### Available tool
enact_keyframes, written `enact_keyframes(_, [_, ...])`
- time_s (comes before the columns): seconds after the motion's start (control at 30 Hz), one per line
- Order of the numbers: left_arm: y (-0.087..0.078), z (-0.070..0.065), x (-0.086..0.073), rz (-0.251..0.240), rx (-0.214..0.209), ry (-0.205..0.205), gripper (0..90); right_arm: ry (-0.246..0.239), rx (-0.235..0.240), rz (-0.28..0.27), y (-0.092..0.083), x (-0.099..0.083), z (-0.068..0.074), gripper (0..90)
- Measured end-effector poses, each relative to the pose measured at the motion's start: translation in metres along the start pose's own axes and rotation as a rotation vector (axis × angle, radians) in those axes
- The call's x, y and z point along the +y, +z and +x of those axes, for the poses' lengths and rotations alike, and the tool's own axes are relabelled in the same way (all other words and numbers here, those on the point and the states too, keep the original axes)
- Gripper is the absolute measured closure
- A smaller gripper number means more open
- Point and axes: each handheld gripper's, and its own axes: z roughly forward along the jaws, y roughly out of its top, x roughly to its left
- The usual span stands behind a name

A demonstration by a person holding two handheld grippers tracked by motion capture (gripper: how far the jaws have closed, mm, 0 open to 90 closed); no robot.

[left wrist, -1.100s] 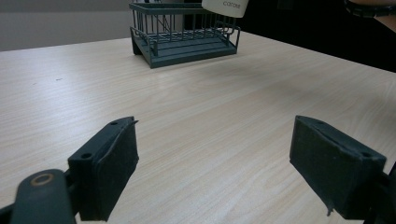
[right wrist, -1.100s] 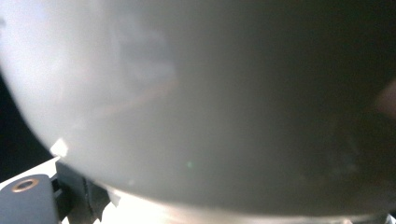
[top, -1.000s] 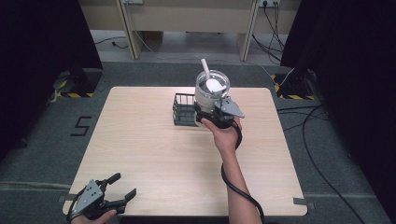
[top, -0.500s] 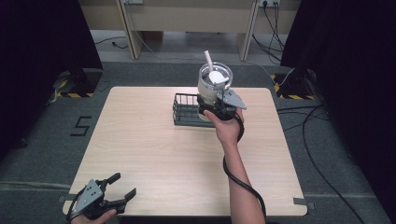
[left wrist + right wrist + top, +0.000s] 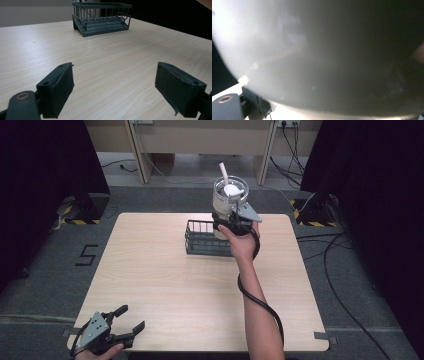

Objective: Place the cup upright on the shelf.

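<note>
A clear tumbler (image 5: 228, 200) with a lid and a white straw (image 5: 223, 171) is held up above the far right end of a dark wire basket (image 5: 205, 239). My right gripper (image 5: 227, 222) is shut on the tumbler's side, and the tumbler's grey wall (image 5: 324, 55) looms close in the right gripper view. My left gripper (image 5: 127, 319) rests open at the near left corner of the table. Its pads (image 5: 61, 87) stand wide apart with nothing between them, facing the basket (image 5: 101, 17) far across the table.
The light wooden table (image 5: 160, 280) has bare room between the basket and my left gripper. Dark curtains flank both sides. Cables (image 5: 335, 250) trail on the grey floor at right. A black cable hangs along my right forearm (image 5: 255, 305).
My right gripper has lifted the tumbler up out of the basket and slightly away from me. The left gripper has stayed put.
</note>
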Motion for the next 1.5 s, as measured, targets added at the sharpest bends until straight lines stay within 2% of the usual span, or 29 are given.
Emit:
enact_keyframes(0.33, [-0.002,0.002,0.0,-0.003,0.008,-0.005,14.8,0.018,-0.02,0.038,0.025,-0.006,-0.008,10.1])
enact_keyframes(0.63, [-0.001,0.002,0.0,-0.001,0.005,-0.002,14.8,0.036,-0.039,0.092,0.043,-0.025,-0.015,10.1])
enact_keyframes(1.03, [-0.001,0.001,0.0,-0.003,0.001,-0.003,14.9,0.029,-0.047,0.164,0.053,-0.052,-0.014,10.0])
enact_keyframes(1.07, [-0.001,0.001,0.0,-0.003,0.001,-0.003,14.9,0.017,-0.044,0.17,0.053,-0.055,-0.014,10.0])
enact_keyframes(1.43, [-0.001,-0.001,0.001,-0.005,-0.007,0.005,14.9,0.016,-0.042,0.142,0.049,-0.063,-0.012,9.0])
enact_keyframes(1.5, [-0.001,-0.001,0.001,-0.003,-0.008,0.008,14.9,0.041,-0.045,0.148,0.048,-0.066,-0.011,6.2])
